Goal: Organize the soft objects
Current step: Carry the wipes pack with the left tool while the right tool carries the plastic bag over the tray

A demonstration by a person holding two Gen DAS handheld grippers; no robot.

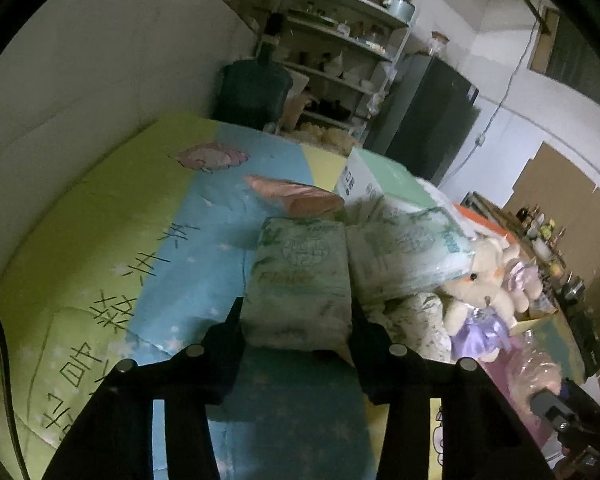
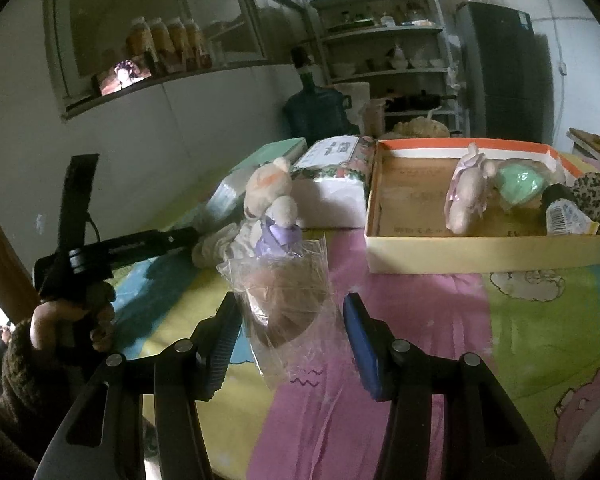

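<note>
A white tissue pack (image 1: 300,280) with green leaf print sits clamped between the fingers of the left gripper (image 1: 296,320) above the pastel bedsheet (image 1: 100,220); its lettering is too blurred to read. Beside it lie a second pack (image 1: 404,252) and a plush bear (image 1: 480,280). The right gripper (image 2: 292,320) stands wide apart around a clear plastic bag (image 2: 284,304), gripping nothing, near a shallow box (image 2: 480,252) of toys; open sheet lies ahead of it.

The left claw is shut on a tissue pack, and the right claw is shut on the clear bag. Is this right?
Not entirely. The right claw is open: in the right wrist view its fingers stand apart around the clear bag. The left claw is shut on the tissue pack.
</note>
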